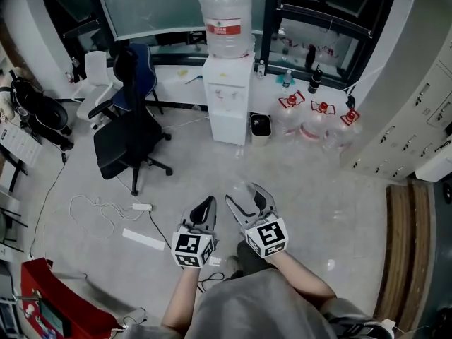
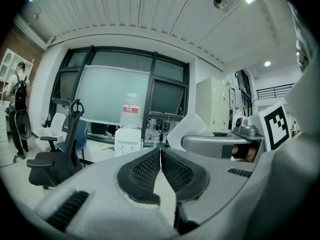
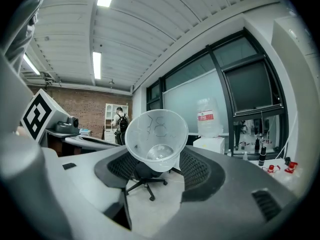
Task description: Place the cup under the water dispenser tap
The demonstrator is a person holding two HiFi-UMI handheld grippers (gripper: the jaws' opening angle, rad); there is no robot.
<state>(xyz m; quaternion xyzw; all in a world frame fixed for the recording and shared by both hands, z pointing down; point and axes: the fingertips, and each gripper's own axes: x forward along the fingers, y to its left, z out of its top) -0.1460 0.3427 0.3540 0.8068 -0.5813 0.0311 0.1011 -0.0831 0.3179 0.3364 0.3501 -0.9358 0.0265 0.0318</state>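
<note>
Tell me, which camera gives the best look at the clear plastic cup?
The right gripper view: the cup fills the centre, mouth toward the camera, pinched between the jaws. The head view shows only a faint clear shape from above; the left gripper view catches a pale sliver of its side.

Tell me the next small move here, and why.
Probably carry the clear plastic cup further forward toward the white water dispenser: the right gripper grips the cup between its jaws, lying on its side, and the dispenser stands well ahead, not yet within reach.
</note>
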